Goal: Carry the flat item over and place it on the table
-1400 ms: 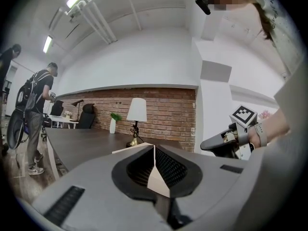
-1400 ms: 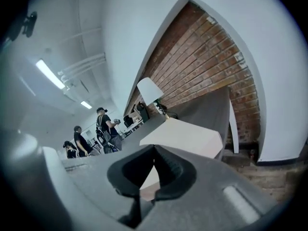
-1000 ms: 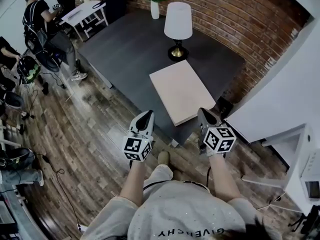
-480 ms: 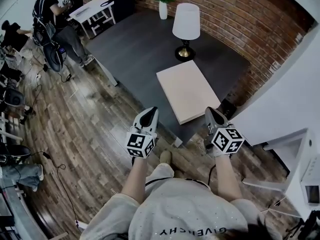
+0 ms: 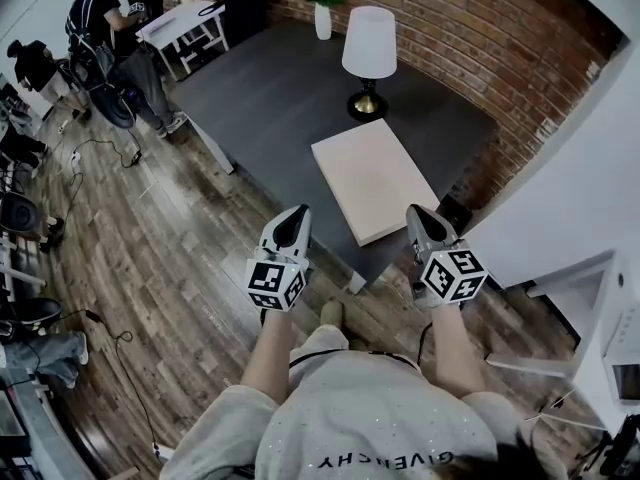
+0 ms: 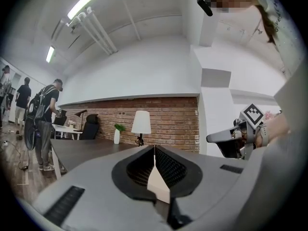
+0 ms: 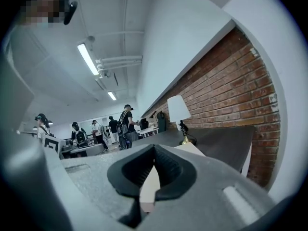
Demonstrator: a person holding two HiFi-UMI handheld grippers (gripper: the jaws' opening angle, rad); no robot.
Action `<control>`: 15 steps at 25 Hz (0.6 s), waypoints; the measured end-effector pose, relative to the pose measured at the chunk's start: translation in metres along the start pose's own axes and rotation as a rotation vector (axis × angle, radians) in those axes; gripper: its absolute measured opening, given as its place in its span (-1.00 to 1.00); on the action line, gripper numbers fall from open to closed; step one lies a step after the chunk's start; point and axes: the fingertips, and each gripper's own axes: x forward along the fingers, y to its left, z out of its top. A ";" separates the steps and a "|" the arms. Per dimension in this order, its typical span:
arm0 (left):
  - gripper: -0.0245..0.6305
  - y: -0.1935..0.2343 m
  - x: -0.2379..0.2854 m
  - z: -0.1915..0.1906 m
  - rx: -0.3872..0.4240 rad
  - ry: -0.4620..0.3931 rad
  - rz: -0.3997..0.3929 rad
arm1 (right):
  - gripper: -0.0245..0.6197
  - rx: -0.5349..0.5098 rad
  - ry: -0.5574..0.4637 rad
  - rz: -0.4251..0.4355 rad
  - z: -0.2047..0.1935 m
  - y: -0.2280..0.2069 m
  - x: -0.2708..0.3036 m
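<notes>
Pointing roughly level, the left gripper (image 5: 293, 218) and right gripper (image 5: 420, 218) both have their jaws pressed together with nothing pinched. Ahead and between them, the board (image 5: 372, 180) lies flat on the table (image 5: 270, 98), its near end close to the table's near edge. Its long axis runs away from the person, slanting far-left. The right gripper is nearer, just beside the near-right corner. The placement looks done. Beyond stands a lamp (image 5: 369, 43). A pot (image 5: 322, 20) at the far edge holds a plant.

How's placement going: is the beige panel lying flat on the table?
Lying flat: the beige panel rests on the dark table beside the upright lamp.
</notes>
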 end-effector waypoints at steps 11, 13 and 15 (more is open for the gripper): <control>-0.91 0.005 0.000 0.015 0.006 -0.030 0.009 | -0.93 -0.048 -0.065 -0.004 0.024 0.005 -0.006; -0.91 0.007 0.000 0.016 0.006 -0.031 0.010 | -0.93 -0.054 -0.070 -0.005 0.026 0.006 -0.006; -0.91 0.008 0.000 0.016 0.005 -0.032 0.013 | -0.93 -0.067 -0.073 -0.009 0.027 0.006 -0.006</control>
